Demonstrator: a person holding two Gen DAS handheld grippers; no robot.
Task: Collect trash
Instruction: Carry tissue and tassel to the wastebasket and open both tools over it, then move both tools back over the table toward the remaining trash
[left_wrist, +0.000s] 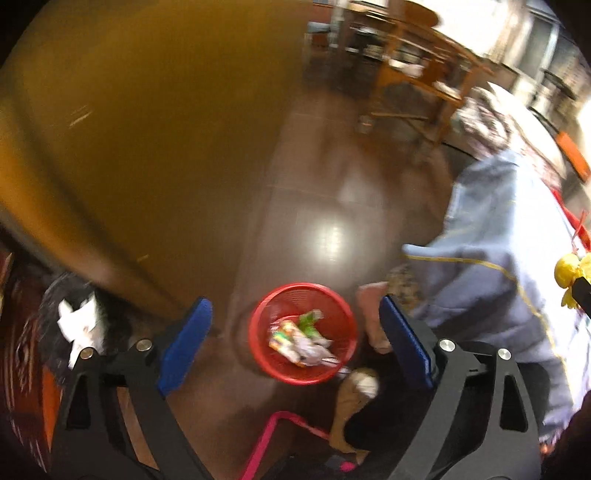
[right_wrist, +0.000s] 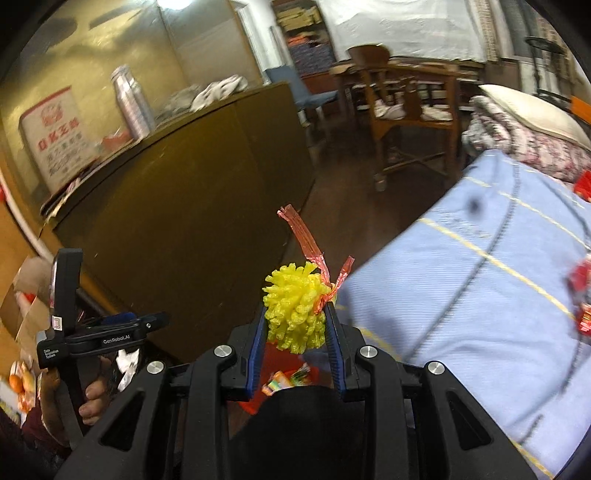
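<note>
A red mesh trash basket (left_wrist: 260, 345) stands on the brown floor, with crumpled wrappers (left_wrist: 301, 341) lying inside. My left gripper (left_wrist: 295, 334) hangs open above it, blue pads wide apart, nothing between them. In the right wrist view my right gripper (right_wrist: 295, 325) is shut on a yellow foam net (right_wrist: 295, 310) tied with a red plastic strip (right_wrist: 306, 240). Below those fingers a bit of the red basket (right_wrist: 251, 404) shows. The same yellow net (left_wrist: 570, 275) appears at the right edge of the left wrist view. The left gripper (right_wrist: 155, 321) is seen side-on at lower left.
A brown cabinet (right_wrist: 192, 206) stands left of the basket, with a metal flask (right_wrist: 131, 103) and a printed bag (right_wrist: 55, 136) on top. A bed under a light blue cover (right_wrist: 480, 295) fills the right. Wooden chairs (right_wrist: 402, 110) stand beyond. White tissue (left_wrist: 81, 323) lies at lower left.
</note>
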